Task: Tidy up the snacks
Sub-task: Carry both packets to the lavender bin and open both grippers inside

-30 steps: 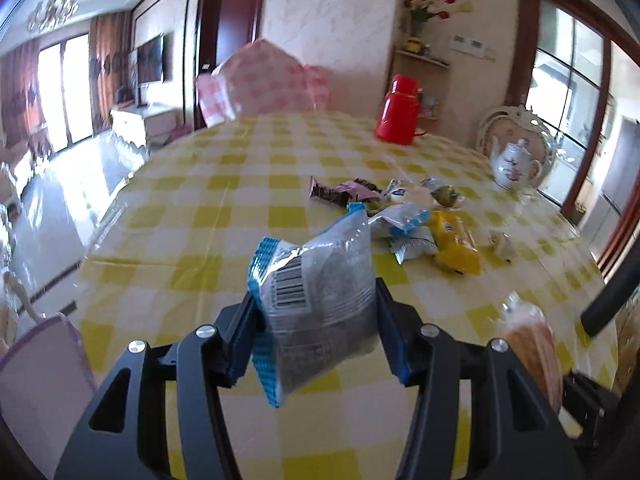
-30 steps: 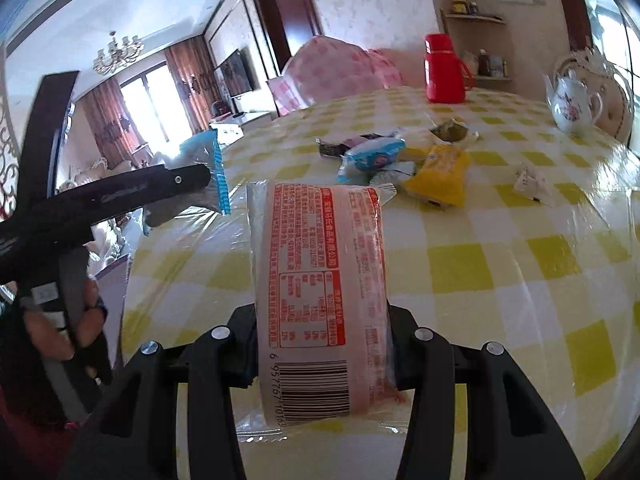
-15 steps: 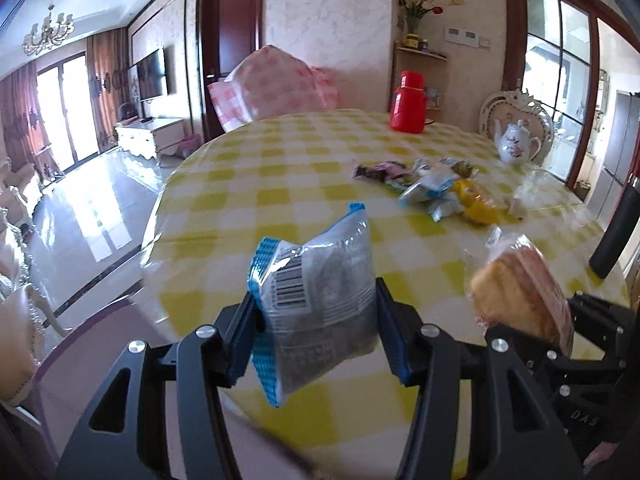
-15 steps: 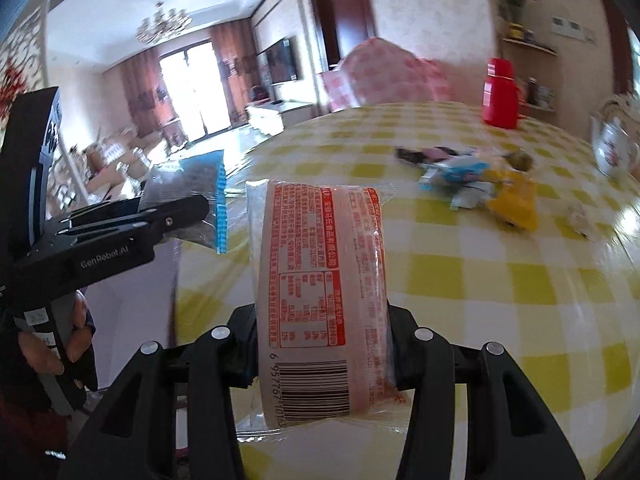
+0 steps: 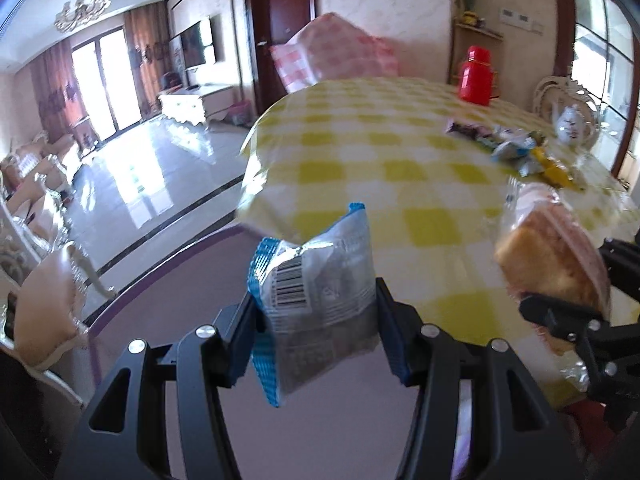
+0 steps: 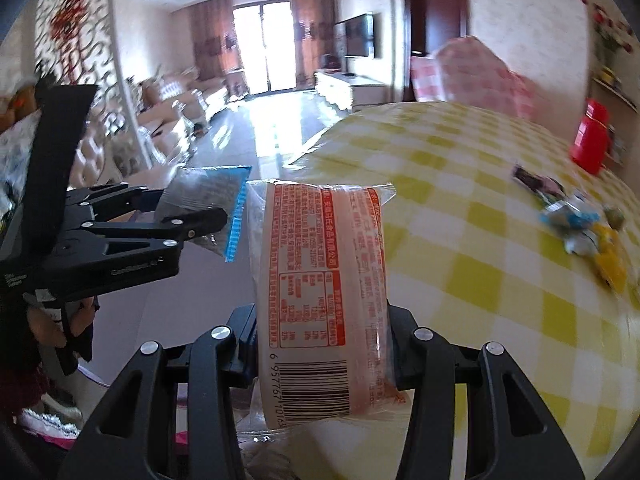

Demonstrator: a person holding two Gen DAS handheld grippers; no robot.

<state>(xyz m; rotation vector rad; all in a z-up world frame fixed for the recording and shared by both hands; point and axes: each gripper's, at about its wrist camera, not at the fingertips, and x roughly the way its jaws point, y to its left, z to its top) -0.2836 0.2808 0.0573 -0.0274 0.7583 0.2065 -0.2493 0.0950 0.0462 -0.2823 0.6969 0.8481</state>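
Your left claw (image 5: pixel 316 336) is clenched on a silver snack packet (image 5: pixel 320 296) with blue crimped ends. The packet stands with its long axis roughly upright, tilted a little; one blue seam points up and away from you, the other hangs below the claw's fingers, and the barcode faces the camera. It hangs in the air off the near-left edge of the bench (image 5: pixel 380 168), over a pale purple surface (image 5: pixel 192 292) whose nature you cannot tell from here.

Your right claw (image 6: pixel 322 344) is clenched on a long clear-wrapped cake packet (image 6: pixel 320 288) printed in orange. Its long axis runs straight forward along the fingers, the barcode end nearest the camera, the far sealed end pointing towards the living room. In the left view it shows as a golden cake end (image 5: pixel 552 264) to the right of the silver packet, with a gap between the two.

The bench's rounded edge (image 6: pixel 320 148) curves away just ahead and to the right of the cake packet. Left of it, the glossy floor (image 5: pixel 160 184) stretches back to the curtained windows, with chairs along the far left.

The remaining snacks (image 5: pixel 516 148) lie in a loose pile on the yellow-checked cloth, well apart from both claws. Beyond them stand a red flask (image 5: pixel 476 76) and a white teapot (image 5: pixel 572 124).
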